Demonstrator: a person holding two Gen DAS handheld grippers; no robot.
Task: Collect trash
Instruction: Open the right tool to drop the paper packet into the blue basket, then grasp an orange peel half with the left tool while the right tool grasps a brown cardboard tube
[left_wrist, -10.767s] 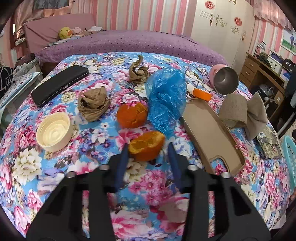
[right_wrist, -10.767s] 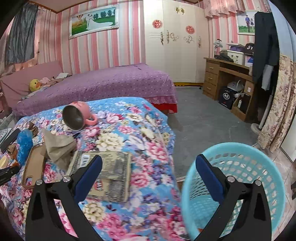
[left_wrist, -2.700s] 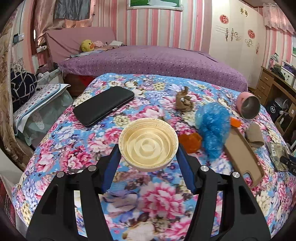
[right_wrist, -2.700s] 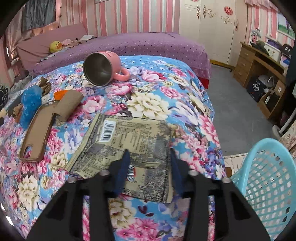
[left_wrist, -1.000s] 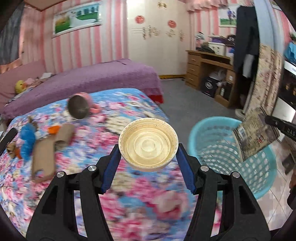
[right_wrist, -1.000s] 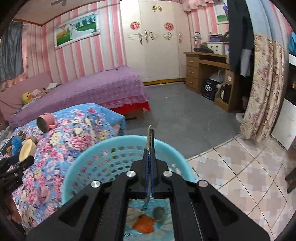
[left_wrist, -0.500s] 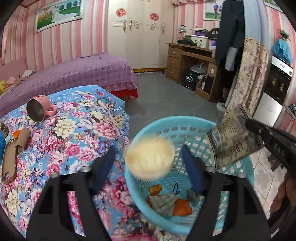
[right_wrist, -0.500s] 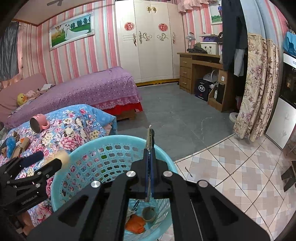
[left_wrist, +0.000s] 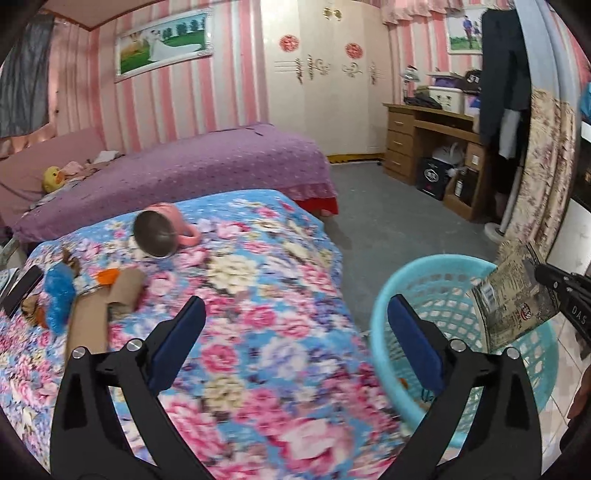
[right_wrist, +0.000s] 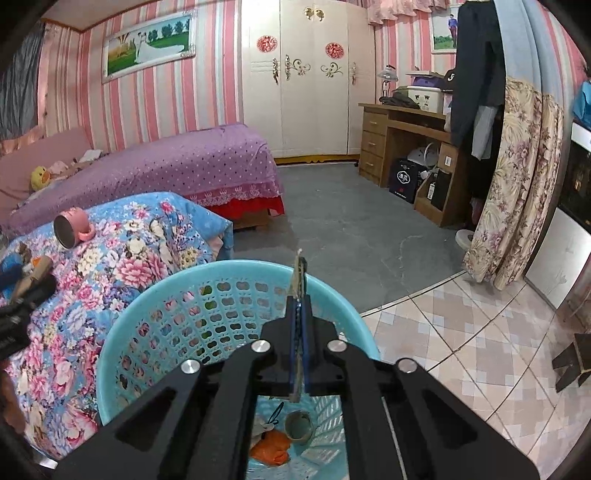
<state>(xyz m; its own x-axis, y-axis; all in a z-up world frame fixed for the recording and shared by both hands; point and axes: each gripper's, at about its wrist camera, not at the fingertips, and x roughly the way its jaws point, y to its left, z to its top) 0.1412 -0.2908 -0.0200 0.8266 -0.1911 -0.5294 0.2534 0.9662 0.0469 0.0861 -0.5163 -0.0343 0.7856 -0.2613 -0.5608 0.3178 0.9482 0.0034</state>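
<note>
Turquoise basket (right_wrist: 177, 306), blue/pink floral bedspread (left_wrist: 258, 295), purple dotted bed (left_wrist: 184, 166), pink-striped walls (right_wrist: 155, 107), pink mug (left_wrist: 162, 234).

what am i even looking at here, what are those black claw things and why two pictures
Nothing here is a robot. A person holds a two-finger grabber in each hand, and each grabber carries a wide-angle camera looking out along its fingers, so you get one picture per hand.

The left gripper is empty and its jaws are opening, over the flowered bedspread. On the spread lie a pink mug, a blue plastic bag and a brown tray.

The right gripper is shut on a flat printed wrapper, seen edge-on in its own view, above the turquoise basket, which already holds some trash.
</note>
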